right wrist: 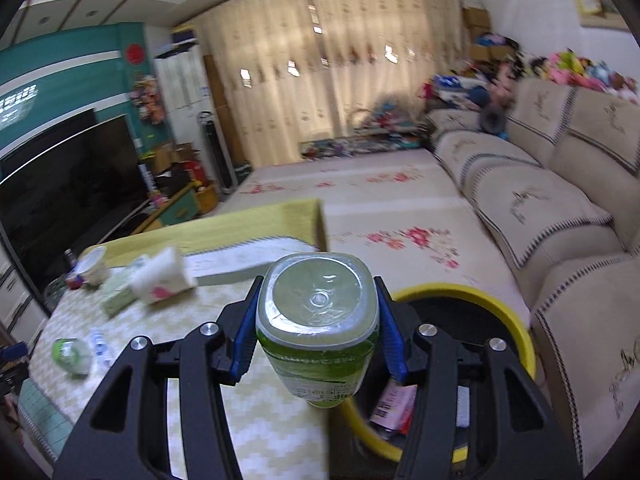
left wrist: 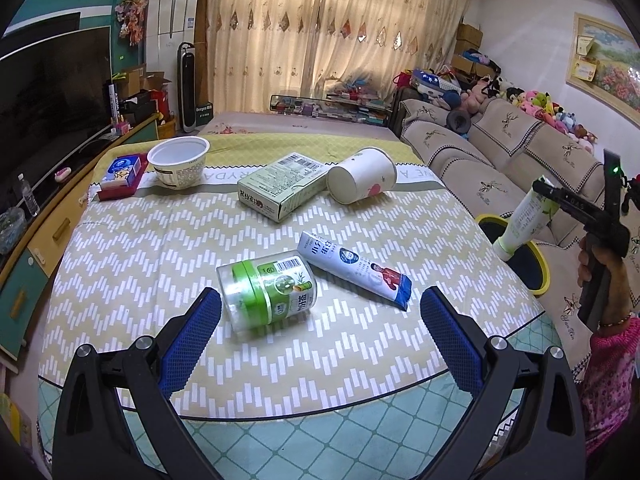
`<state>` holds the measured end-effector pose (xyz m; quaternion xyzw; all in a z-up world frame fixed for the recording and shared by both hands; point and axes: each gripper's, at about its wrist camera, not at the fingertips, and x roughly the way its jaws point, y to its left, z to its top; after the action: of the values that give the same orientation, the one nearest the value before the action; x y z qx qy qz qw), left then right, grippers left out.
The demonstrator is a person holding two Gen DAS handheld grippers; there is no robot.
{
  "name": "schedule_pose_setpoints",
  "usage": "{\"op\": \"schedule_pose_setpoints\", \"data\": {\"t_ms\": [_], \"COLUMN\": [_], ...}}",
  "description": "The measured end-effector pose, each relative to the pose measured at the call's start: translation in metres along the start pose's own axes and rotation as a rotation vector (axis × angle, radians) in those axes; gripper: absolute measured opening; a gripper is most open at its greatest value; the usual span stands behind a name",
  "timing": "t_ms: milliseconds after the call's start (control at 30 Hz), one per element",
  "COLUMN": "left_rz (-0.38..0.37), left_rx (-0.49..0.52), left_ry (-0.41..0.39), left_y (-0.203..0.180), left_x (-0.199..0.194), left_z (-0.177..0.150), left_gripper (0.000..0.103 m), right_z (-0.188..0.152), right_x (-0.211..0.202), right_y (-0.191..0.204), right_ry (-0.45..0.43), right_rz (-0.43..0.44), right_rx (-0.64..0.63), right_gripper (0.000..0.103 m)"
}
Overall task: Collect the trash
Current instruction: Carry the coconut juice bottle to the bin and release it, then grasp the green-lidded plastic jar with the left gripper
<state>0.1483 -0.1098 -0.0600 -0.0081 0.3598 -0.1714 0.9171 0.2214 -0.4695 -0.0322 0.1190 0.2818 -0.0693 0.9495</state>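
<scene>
- Trash lies scattered on the yellow-and-white chevron-patterned tablecloth (left wrist: 160, 248); more sits in the black round bin with a yellow rim (right wrist: 516, 320) just off the table's right edge, holding a pink printed wrapper (right wrist: 394, 404) and other scraps too dim to tell.
- The pale-green plastic bottle with a green label (right wrist: 316, 320) is clamped between the blue pads of the right gripper (right wrist: 318, 334), neck tilted down above the bin's near rim.
- The left gripper (left wrist: 320, 320) hovers over the table's near edge, jaws spread wide and holding nothing.
- The clear round jar with a green lid band (left wrist: 266, 290) lies on its side just beyond the left pad.
- The white-and-blue squeeze tube (left wrist: 354, 270) lies beside the jar.
- Farther back: a pale-green cardboard box (left wrist: 280, 186), a tipped white paper cup (left wrist: 362, 176) and an upright, empty white plastic tub (left wrist: 179, 162).
</scene>
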Motion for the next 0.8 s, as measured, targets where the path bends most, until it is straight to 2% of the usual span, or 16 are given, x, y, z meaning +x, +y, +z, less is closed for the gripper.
{"op": "schedule_pose_setpoints", "data": {"t_ms": [233, 367, 567, 800], "left_rz": [0.003, 0.005, 0.010, 0.051], "left_rx": [0.004, 0.006, -0.001, -0.012], "left_ry": [0.018, 0.027, 0.039, 0.067], "left_y": [-0.004, -0.005, -0.003, 0.003], "left_x": [0.010, 0.013, 0.020, 0.035], "left_z": [0.002, 0.001, 0.000, -0.004], "left_gripper": [0.098, 0.098, 0.098, 0.098], "right_z": [-0.022, -0.031, -0.035, -0.047], "right_x": [0.031, 0.032, 0.025, 0.016], "right_y": [-0.040, -0.049, -0.044, -0.032], "right_ry": [0.052, 0.049, 0.039, 0.038], "right_rz": [-0.103, -0.143, -0.161, -0.128], "right_rx": [0.071, 0.084, 0.067, 0.064], "right_gripper": [0.051, 0.052, 0.056, 0.058]}}
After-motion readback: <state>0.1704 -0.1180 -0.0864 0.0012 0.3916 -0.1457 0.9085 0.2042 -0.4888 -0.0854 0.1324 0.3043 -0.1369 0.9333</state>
